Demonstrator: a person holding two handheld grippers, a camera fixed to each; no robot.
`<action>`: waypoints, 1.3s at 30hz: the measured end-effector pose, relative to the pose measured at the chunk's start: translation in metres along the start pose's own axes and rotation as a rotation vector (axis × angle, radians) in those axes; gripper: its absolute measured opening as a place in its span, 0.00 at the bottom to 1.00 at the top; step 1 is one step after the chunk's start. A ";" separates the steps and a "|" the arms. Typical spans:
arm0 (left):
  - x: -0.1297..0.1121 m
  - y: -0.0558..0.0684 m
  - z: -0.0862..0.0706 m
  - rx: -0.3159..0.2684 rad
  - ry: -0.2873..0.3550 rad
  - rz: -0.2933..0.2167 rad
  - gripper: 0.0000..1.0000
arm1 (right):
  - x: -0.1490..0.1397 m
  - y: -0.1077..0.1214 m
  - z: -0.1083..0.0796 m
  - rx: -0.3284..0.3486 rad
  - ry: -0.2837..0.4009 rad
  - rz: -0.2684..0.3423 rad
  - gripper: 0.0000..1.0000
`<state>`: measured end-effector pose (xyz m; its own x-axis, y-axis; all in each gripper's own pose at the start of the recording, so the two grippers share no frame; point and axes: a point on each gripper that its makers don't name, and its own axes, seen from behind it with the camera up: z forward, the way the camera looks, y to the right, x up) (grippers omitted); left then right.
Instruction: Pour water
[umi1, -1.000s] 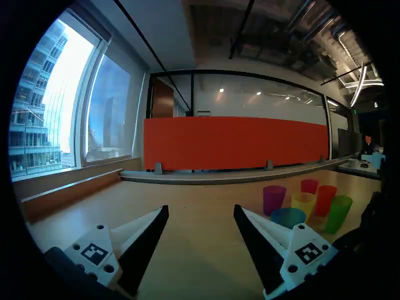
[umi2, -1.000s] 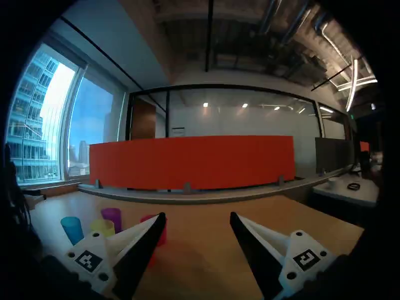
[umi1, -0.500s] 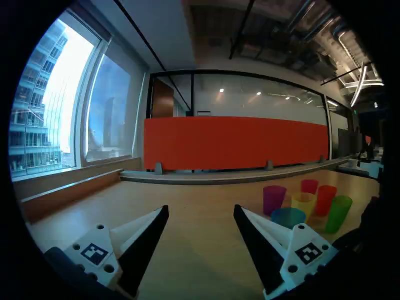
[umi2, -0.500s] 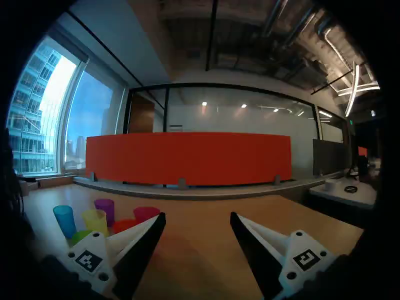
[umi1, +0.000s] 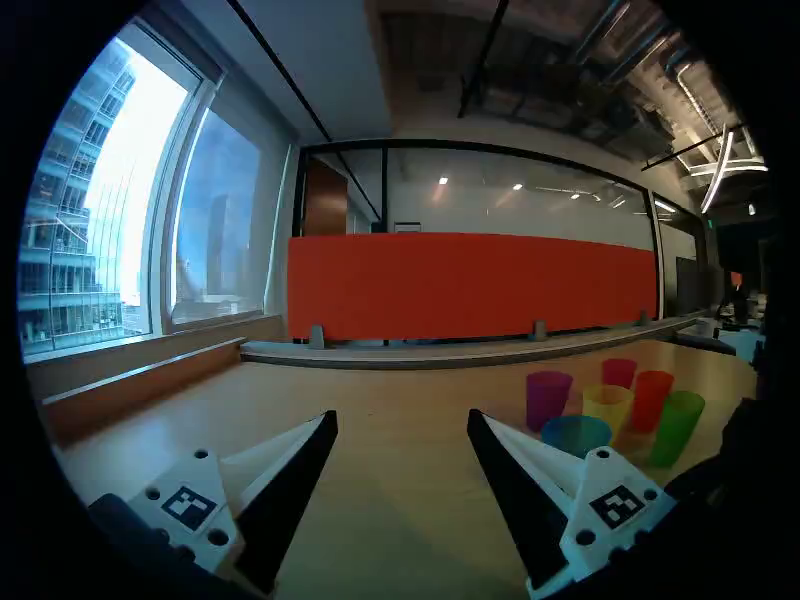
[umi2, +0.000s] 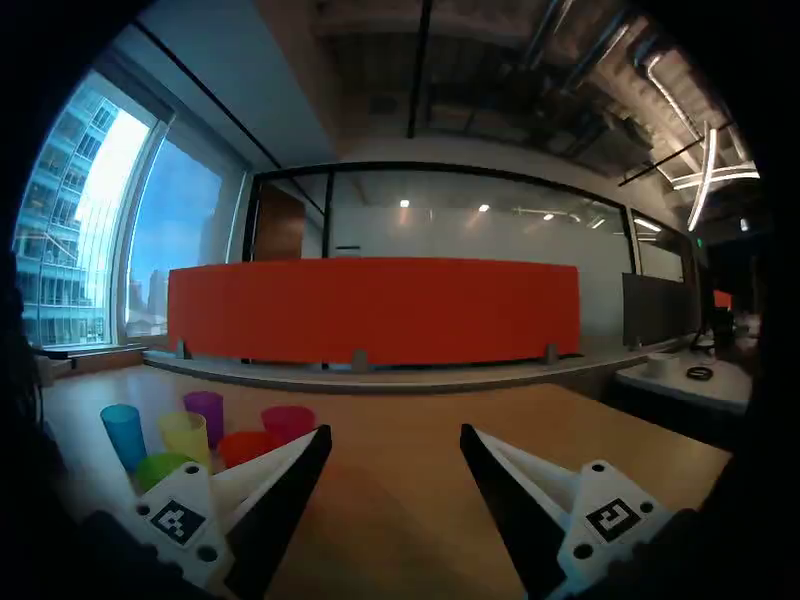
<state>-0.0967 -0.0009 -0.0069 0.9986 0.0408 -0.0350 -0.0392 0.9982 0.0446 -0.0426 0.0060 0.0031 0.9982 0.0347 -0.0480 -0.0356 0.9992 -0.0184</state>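
Left gripper (umi1: 401, 414): gaping wide, gripping nothing, hovering low over the wooden table (umi1: 400, 490), fingers rising from the bottom of the left gripper view.

Right gripper (umi2: 394, 430): likewise spreading wide (nothing between the fingers), rising from the bottom of the right gripper view.

Cups, six, translucent plastic, tapering toward the base: standing upright on the table, bunching close together, rims opening upward; contents not telling from either view.

- Left gripper view, sitting at lower right: purple cup (umi1: 549, 398) leading on the left, pink cup (umi1: 618, 372) farthest back, orange cup (umi1: 652, 398), yellow cup (umi1: 607, 408), blue cup (umi1: 576, 435) peeking just behind the right finger, green cup (umi1: 677, 427) leaning toward the frame's edge.
- Right gripper view, clustering at lower left: blue outermost, yellow and purple beside it, pink nearest the centre, green and orange partly hiding behind the left finger.

Orange partition (umi1: 470, 285): stretching across mid-frame beyond the table.

Window (umi1: 100, 230): glowing at left.
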 end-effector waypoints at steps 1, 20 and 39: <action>0.000 0.000 0.000 0.000 0.000 0.000 0.96 | 0.000 0.000 0.000 -0.001 -0.003 0.000 0.99; 0.000 0.000 0.000 0.000 0.000 0.000 0.96 | -0.005 -0.001 -0.001 -0.003 -0.031 0.001 1.00; 0.000 0.000 0.000 0.000 0.000 0.000 0.96 | -0.006 -0.002 0.000 -0.002 -0.033 0.003 1.00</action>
<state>-0.0968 -0.0013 -0.0066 0.9985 0.0410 -0.0350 -0.0394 0.9982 0.0447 -0.0488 0.0042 0.0033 0.9992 0.0381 -0.0149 -0.0384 0.9991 -0.0199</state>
